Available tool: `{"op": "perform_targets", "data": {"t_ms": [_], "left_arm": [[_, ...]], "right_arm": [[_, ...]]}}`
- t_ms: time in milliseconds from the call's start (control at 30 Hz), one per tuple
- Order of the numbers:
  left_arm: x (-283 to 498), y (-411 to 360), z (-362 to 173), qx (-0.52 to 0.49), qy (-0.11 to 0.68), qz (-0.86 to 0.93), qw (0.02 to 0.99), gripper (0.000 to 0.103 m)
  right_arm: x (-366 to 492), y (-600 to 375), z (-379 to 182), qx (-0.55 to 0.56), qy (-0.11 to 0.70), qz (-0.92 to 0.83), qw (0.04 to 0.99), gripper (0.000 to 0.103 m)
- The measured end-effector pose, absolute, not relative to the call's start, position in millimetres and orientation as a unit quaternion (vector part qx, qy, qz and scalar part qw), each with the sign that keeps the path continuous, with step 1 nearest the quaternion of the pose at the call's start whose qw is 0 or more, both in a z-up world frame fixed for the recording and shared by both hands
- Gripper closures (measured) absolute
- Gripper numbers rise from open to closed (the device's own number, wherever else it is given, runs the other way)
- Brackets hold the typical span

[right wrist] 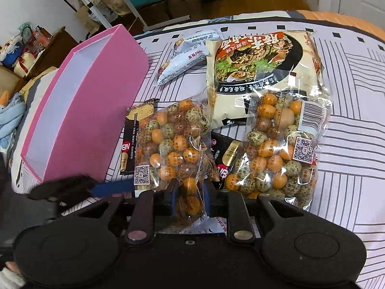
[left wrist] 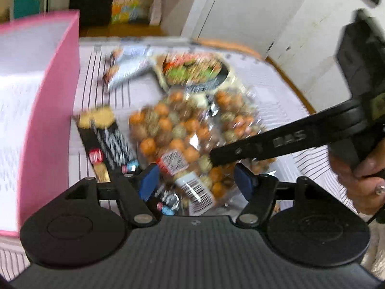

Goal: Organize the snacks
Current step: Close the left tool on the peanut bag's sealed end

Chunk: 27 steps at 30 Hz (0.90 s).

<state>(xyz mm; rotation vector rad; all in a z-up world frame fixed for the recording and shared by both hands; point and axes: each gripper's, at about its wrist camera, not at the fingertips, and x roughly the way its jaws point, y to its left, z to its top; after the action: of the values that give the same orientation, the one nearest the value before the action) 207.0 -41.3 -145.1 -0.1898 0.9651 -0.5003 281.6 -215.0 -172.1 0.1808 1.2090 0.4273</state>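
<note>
The pink box (right wrist: 79, 110) stands open at the left on the striped cloth (right wrist: 349, 144), its long side next to the snacks. Just to its right lies a black bar packet (right wrist: 131, 142), partly under a clear bag of orange and speckled balls (right wrist: 173, 144). The right gripper (right wrist: 189, 198) has its jaws closed on the near end of this bag, the blue pads pinching the plastic from both sides. To the right lies a second black packet (right wrist: 223, 156), then a second clear bag of balls (right wrist: 276, 149), which overlaps the lower edge of a large cream noodle packet (right wrist: 262, 57). Two small white wrapped packets (right wrist: 185, 57) lie behind, between the box and the noodle packet.

The left wrist view is blurred. In it the left gripper (left wrist: 196, 180) hovers over the near end of a bag of balls, jaws standing apart, blue pads on either side of the labelled plastic but not pressing it. It also shows the other tool's black finger (left wrist: 276, 142) reaching in from the right and the person's hand (left wrist: 361, 175) on its handle, both unseen from the right wrist. The right wrist view alone shows both bags sharply, and the left tool's blue pad (right wrist: 113, 187) low at the left, beside the box.
</note>
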Motion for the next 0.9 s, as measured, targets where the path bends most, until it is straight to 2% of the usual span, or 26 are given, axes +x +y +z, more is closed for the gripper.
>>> {"op": "perform_targets", "data": {"t_ms": [100,233,400,500,567,667,767,900], "left_arm": [[214,-38,-164,-0.127,0.491,-0.242,0.827,0.036],[210,-42,-164,-0.101,0.473,-0.225,0.845,0.049],[204,-47,-161,-0.071,0.458,-0.217,0.859,0.054],[198,-52,-151,-0.031,0.443,-0.221,0.869,0.054],[198,-51,-152,-0.033,0.444,-0.221,0.868,0.054],[195,-53,-153,-0.019,0.434,-0.220,0.873,0.056],[191,-55,-153,-0.003,0.426,-0.215,0.879,0.062],[186,-53,-145,0.004,0.411,-0.214,0.886,0.064]], "right_arm": [[283,-211,-175,0.073,0.569,0.199,0.795,0.071],[285,-210,-179,0.075,0.567,0.204,0.794,0.071],[279,-203,-172,0.049,0.557,0.212,0.802,0.076],[280,-205,-173,0.053,0.562,0.206,0.799,0.076],[283,-207,-175,0.060,0.566,0.203,0.797,0.070],[286,-208,-180,0.065,0.569,0.200,0.795,0.068],[281,-207,-179,0.064,0.563,0.205,0.798,0.070],[275,-210,-170,0.077,0.557,0.216,0.799,0.074]]}}
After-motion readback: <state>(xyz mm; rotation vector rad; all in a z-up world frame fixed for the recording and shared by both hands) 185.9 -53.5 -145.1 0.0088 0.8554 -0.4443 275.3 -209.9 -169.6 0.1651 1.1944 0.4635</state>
